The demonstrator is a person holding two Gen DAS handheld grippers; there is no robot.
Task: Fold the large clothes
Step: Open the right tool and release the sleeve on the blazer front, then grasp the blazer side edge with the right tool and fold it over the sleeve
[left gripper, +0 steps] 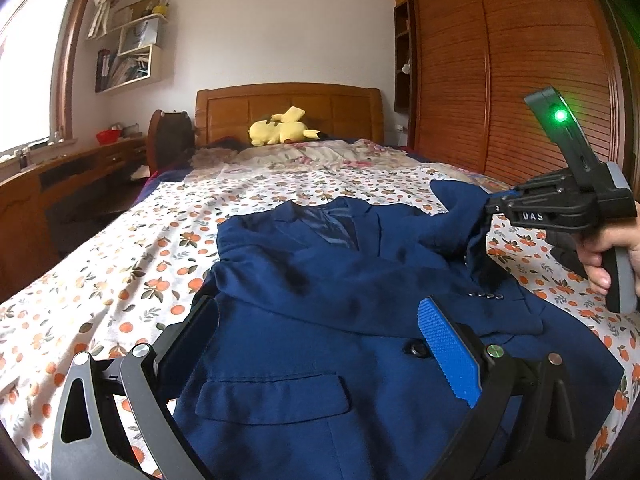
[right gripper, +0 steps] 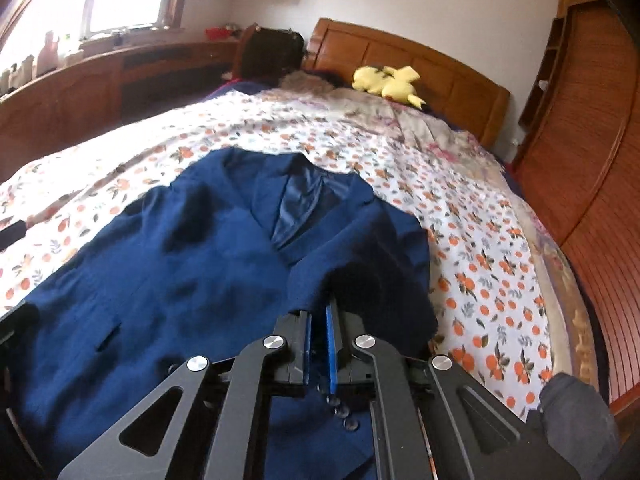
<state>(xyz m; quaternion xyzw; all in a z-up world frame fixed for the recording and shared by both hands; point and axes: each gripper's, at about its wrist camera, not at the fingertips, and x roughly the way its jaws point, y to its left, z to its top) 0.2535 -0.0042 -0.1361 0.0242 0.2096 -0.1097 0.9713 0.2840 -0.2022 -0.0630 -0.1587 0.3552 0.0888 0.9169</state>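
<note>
Left wrist view: the left hand-held gripper (left gripper: 320, 344) hangs over the blazer (left gripper: 320, 280), jaws spread wide, nothing between them. One blue pad (left gripper: 448, 352) sits on the right finger, the dark left finger (left gripper: 188, 332) stands far off across the cloth. The blazer lies face up on the bed (left gripper: 120, 260), right under and ahead of this gripper, collar pointing away toward the headboard (left gripper: 288, 108). A pocket flap (left gripper: 272, 396) lies just below the jaws, a dark button (left gripper: 416, 350) just beside the blue pad.

Off to the right and ahead, the right hand-held gripper (left gripper: 490, 206) comes in, a hand (left gripper: 608, 252) wrapped round its grip, a green light (left gripper: 560, 116) glowing on top. Its tips bite into a sleeve (left gripper: 460, 216), and the cloth is lifted off the bed there.

Right wrist view now: the right gripper (right gripper: 318, 316) is nearly closed, pads pinching a fold of the blue sleeve (right gripper: 360, 280), which drapes off the tips. The blazer body (right gripper: 180, 260) spreads out ahead and to the left of it, the shiny lining (right gripper: 300, 204) showing at the open collar straight ahead. Sleeve buttons (right gripper: 342, 412) show just beneath the jaws. Orange-print sheet (right gripper: 480, 260) lies to the right. A yellow plush (right gripper: 386, 80) rests far ahead by the headboard.
</note>
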